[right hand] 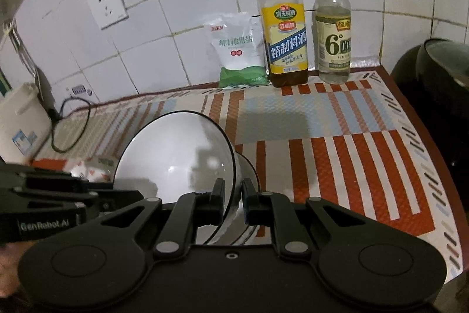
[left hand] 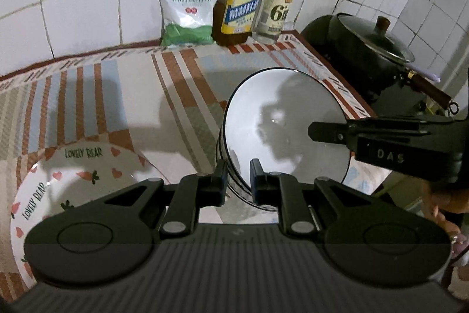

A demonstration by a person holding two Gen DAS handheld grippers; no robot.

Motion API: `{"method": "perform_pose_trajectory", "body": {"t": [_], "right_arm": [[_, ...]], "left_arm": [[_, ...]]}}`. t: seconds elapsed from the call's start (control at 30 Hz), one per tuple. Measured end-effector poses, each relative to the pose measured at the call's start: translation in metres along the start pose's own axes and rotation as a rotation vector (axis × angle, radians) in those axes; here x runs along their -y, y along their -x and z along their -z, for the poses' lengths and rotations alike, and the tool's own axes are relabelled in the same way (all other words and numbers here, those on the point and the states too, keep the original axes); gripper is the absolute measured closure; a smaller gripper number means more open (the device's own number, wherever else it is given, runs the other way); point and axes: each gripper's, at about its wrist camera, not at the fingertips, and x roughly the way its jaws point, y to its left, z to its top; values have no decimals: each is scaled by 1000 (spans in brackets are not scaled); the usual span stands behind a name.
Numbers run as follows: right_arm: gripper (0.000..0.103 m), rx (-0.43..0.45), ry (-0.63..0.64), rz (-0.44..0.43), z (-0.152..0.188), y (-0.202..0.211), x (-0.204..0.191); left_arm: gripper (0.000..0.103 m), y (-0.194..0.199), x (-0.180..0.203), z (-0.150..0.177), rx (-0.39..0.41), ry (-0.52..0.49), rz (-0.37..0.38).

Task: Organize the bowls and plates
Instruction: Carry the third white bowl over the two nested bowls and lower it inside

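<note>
A: Entry, left wrist view. The left gripper (left hand: 238, 175) is clamped on the rim of a white bowl with a dark rim line (left hand: 281, 131). One pad sits on the striped outer wall, the other inside. The bowl is tipped on edge, its opening facing the camera.

B: Confirmed from the right wrist view. The right gripper (right hand: 233, 195) is clenched on the rim of the same kind of bowl (right hand: 176, 154), likewise tilted, one pad inside and one outside. Whether this is the one bowl held from two sides or two bowls, I cannot tell.

A: The other gripper enters each view from the side, its body close to the bowl.

B: Position on the worktop (right hand: 337, 119)?

A: The bowl is over the striped mat, toward the worktop's front edge and nearer its right end. I cannot tell if its lower rim touches the mat.

B: Other task item?

A: A plate printed with hearts, carrots and "LOVELY BEAR" (left hand: 58, 184) lies flat near the front left, partly hidden under the left gripper's body.

B: Back edge?

A: Against the tiled wall: a salt bag (right hand: 237, 49), a cooking wine bottle (right hand: 285, 31) and a vinegar bottle (right hand: 334, 34), upright in a row. A dark lidded pan (left hand: 378, 49) sits past the worktop's right edge.
</note>
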Motion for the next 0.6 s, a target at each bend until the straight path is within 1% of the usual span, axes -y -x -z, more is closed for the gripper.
{"method": "perform_pose_trajectory", "body": {"t": [0.2, 0.33, 0.5, 0.53, 0.6], "right_arm": [[87, 19, 64, 29, 3, -3, -5], [86, 35, 85, 30, 5, -1, -7], [82, 67, 115, 31, 9, 0, -9], [82, 70, 119, 33, 10, 0, -9], [82, 81, 127, 43, 11, 2, -9]], "left_arm": [[88, -3, 1, 0, -4, -2, -8], [88, -4, 0, 2, 9, -10, -7], [87, -4, 1, 7, 40, -29, -20], [85, -4, 1, 7, 43, -30, -18], [84, -3, 2, 8, 48, -30, -13]]}}
